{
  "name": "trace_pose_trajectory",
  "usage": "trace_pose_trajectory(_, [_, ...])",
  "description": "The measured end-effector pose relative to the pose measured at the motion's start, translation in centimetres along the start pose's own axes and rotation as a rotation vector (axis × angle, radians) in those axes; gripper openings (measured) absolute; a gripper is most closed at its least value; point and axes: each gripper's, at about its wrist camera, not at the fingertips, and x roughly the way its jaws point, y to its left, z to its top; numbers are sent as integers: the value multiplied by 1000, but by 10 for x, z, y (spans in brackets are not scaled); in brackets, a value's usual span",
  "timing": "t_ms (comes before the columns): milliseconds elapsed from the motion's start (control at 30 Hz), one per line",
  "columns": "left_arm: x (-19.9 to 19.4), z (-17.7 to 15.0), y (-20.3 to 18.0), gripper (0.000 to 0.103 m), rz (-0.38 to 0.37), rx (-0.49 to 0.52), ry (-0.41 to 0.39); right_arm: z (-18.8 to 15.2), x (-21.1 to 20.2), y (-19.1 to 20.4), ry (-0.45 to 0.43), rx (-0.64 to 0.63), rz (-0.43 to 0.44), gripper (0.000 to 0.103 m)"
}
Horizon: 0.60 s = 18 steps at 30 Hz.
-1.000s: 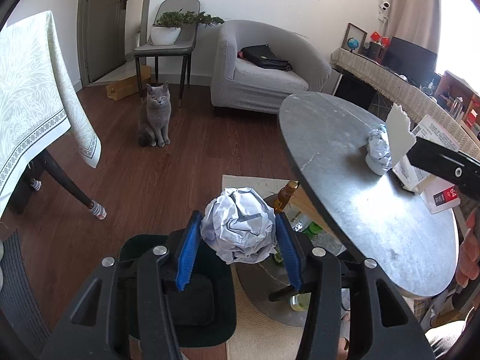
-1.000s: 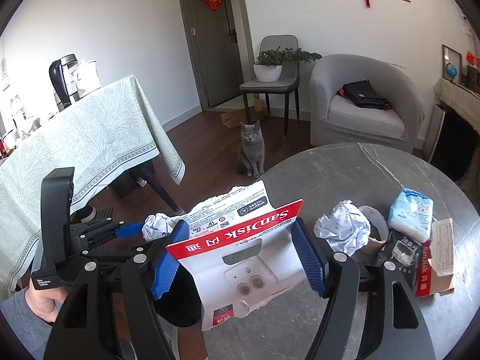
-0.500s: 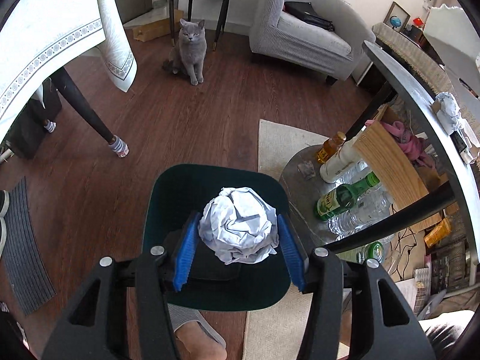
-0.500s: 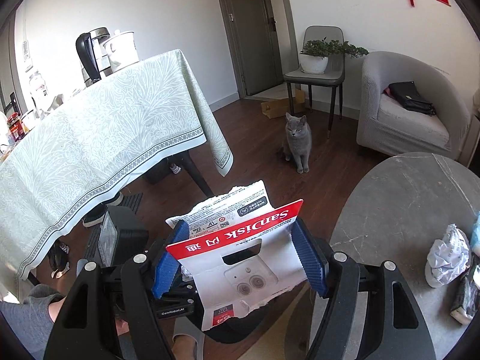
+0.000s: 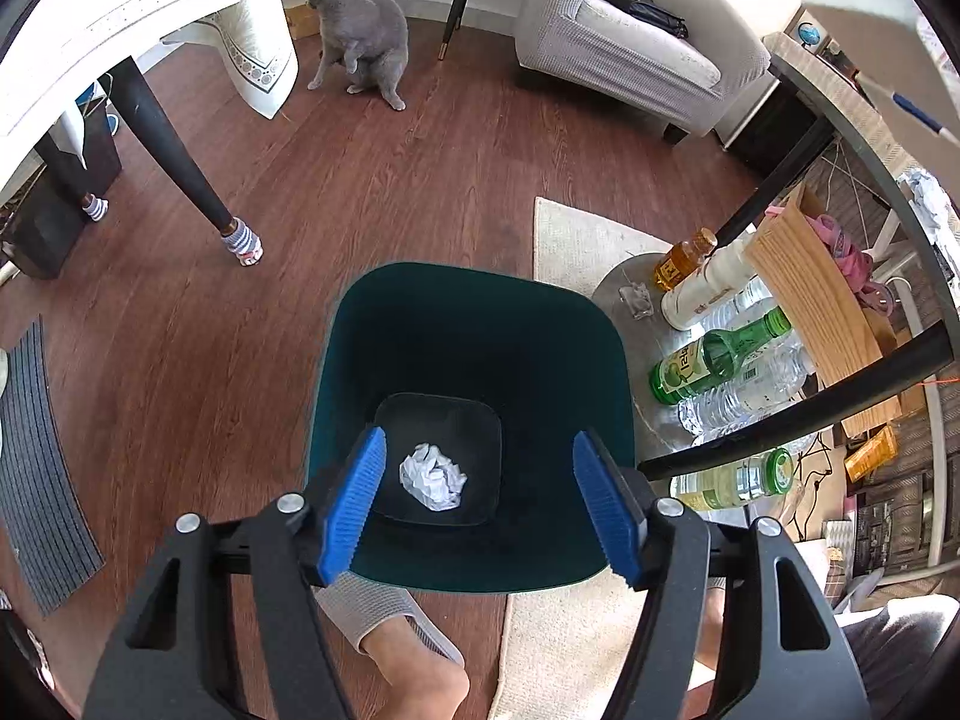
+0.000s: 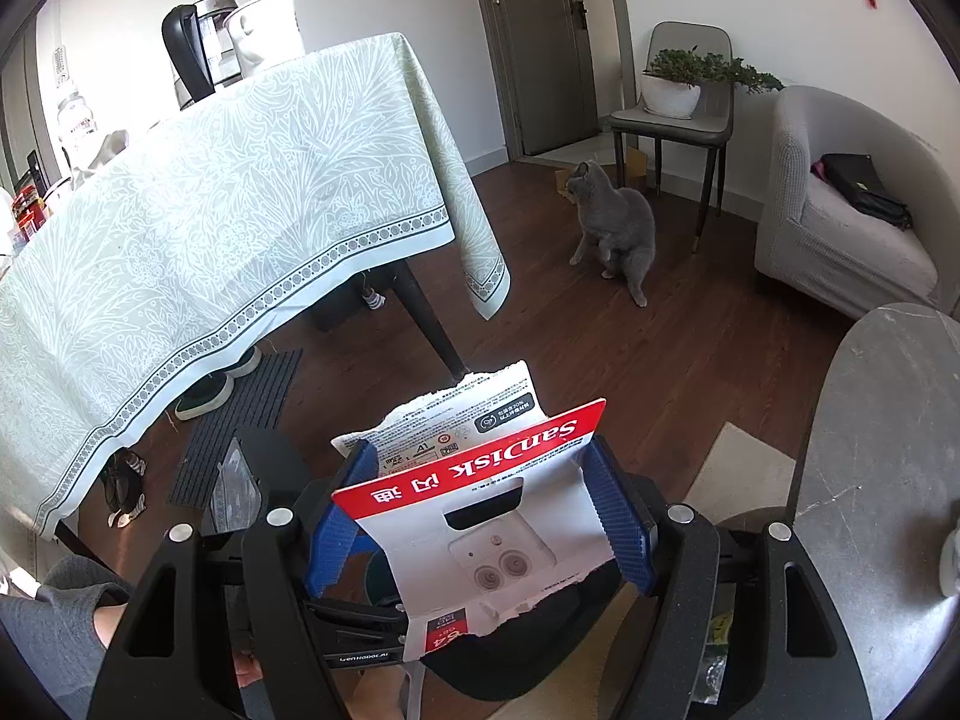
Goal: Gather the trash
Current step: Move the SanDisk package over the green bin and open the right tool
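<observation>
My left gripper (image 5: 480, 507) is open and empty, right above a dark green trash bin (image 5: 384, 324) on the floor. A crumpled white paper ball (image 5: 433, 476) lies at the bottom of the bin, between my blue fingers (image 5: 354, 504). My right gripper (image 6: 480, 516) is shut on a torn red-and-white SanDisk card package (image 6: 480, 504) and holds it in the air above the floor, left of the round grey table (image 6: 870, 480). The dark bin (image 6: 510, 654) shows partly below the package.
A grey cat (image 5: 360, 30) sits on the wood floor beyond the bin. Bottles (image 5: 714, 360) stand on the shelf under the round table, right of the bin. A cloth-covered table (image 6: 210, 210) stands at left, its leg (image 5: 174, 162) near the bin. An armchair (image 6: 840, 210) stands behind.
My left gripper opened and the paper ball fell into the bin. My right gripper moved left off the round table with the package. The cat turned away.
</observation>
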Motion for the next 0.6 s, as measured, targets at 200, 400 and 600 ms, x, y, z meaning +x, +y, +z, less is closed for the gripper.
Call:
trace_pose_trajectory(200, [-26, 5, 20, 68, -5, -53, -72, 1, 20, 8, 33, -17, -5, 71])
trace_pose_trajectory(400, [-62, 11, 43, 60, -15, -111, -168, -3, 43, 20, 80, -48, -11, 71])
trace_pose_trajectory(600, [-89, 15, 51, 51, -3, -117, -235, -12, 71, 24, 142, -53, -8, 71])
